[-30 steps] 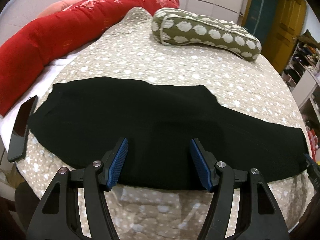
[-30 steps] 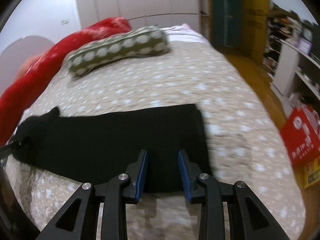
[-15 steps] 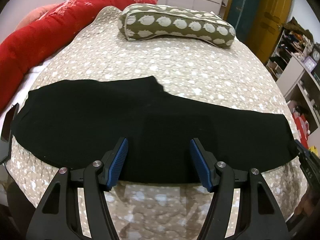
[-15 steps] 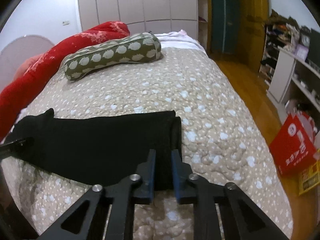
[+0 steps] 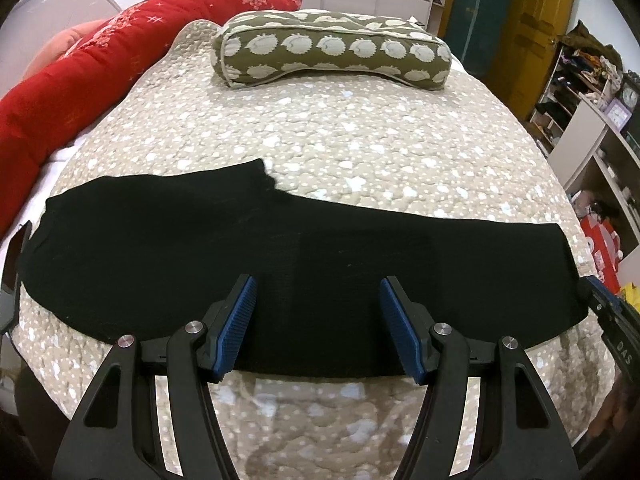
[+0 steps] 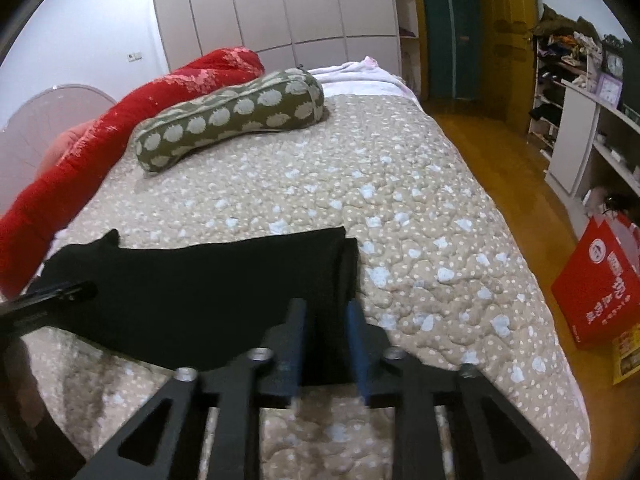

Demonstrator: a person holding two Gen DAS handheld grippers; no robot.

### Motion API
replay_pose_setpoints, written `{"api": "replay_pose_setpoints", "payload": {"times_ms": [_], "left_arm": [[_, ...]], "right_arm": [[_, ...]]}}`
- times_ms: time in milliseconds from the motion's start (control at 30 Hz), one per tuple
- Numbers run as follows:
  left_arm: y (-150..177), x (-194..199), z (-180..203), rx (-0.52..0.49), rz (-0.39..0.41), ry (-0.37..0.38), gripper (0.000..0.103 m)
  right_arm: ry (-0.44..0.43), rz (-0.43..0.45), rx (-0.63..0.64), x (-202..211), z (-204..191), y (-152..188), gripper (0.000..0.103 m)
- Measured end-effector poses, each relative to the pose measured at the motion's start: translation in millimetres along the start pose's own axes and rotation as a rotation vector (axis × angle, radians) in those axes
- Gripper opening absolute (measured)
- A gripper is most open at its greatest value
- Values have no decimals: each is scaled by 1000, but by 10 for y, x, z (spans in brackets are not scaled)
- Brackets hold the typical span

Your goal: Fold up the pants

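Black pants [image 5: 280,248] lie flat across the near part of the quilted bed, folded lengthwise, waist end at the left, leg ends at the right. My left gripper [image 5: 316,320] is open, its blue pads spread wide above the near edge of the pants' middle, holding nothing. My right gripper [image 6: 324,340] hovers over the near corner of the leg end [image 6: 224,284], its jaws narrowly apart around the cloth; the view is blurred. The right gripper also shows at the right edge of the left wrist view [image 5: 612,320].
A beige dotted quilt [image 5: 340,140] covers the bed. An olive patterned bolster [image 5: 332,54] lies at the far end, a red blanket roll [image 5: 100,72] along the left. A phone [image 5: 10,276] lies at the left edge. A red bag [image 6: 596,280] stands on the floor right.
My left gripper drew back and swung right, still open. My right gripper closed from half open to a narrow gap and settled at the leg end's near corner.
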State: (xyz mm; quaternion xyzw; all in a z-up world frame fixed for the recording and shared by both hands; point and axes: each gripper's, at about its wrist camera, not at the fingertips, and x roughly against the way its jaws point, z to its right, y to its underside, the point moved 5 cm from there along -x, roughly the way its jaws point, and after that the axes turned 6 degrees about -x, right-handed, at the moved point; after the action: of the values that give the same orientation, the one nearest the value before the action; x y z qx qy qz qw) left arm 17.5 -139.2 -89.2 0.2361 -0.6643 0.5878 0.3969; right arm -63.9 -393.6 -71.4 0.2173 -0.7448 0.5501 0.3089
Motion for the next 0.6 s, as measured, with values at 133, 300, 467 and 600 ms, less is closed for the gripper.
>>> {"api": "replay_pose_setpoints", "payload": {"times_ms": [133, 300, 467, 600], "left_arm": [[-18, -16, 93, -12, -1, 6, 64], [-26, -70, 185, -21, -15, 26, 64], [-26, -115, 225, -18, -26, 32, 64], [-2, -148, 235, -16, -36, 42, 64]], "right_arm": [[-32, 1, -16, 20, -65, 6, 39], [-8, -12, 34, -39, -175, 14, 39], [-20, -31, 27, -94, -175, 19, 40], [-36, -29, 10, -87, -148, 11, 40]]}}
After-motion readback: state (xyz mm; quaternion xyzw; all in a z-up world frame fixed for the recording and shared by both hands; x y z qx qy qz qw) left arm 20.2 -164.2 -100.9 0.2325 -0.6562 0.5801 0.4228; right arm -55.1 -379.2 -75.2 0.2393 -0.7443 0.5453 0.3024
